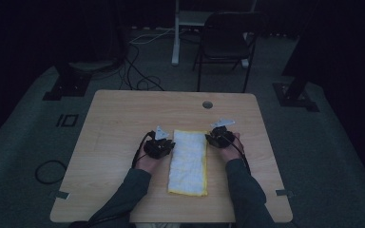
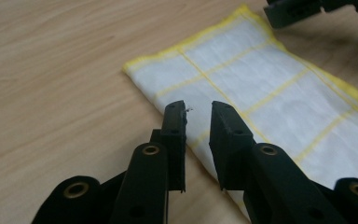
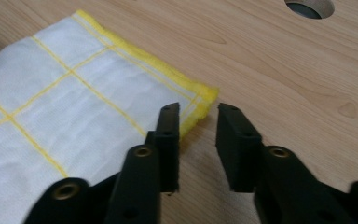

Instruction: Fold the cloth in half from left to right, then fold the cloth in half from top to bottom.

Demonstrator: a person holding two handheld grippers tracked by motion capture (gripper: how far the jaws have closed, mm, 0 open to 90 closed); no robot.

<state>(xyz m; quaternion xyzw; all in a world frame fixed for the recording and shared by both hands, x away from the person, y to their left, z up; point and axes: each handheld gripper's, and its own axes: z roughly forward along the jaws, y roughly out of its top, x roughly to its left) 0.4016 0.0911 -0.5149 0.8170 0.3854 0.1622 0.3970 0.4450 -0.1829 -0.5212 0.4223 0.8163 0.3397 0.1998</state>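
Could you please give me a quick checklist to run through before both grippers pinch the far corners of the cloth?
1. Left gripper open, nothing between its jaws: ok.
2. Right gripper open, nothing between its jaws: ok.
3. Cloth lies flat on the table, folded into a long strip: ok.
4. Right gripper lined up with the far corner of the cloth: ok, the corner sits just ahead of its jaws.
5. Left gripper lined up with its far corner: not ok, it is over the side edge, short of the corner.
6. Jaws low enough to catch the cloth: cannot tell.

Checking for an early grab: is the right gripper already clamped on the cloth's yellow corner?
No: the right gripper stands open, the cloth corner lying unpinched between its jaws.
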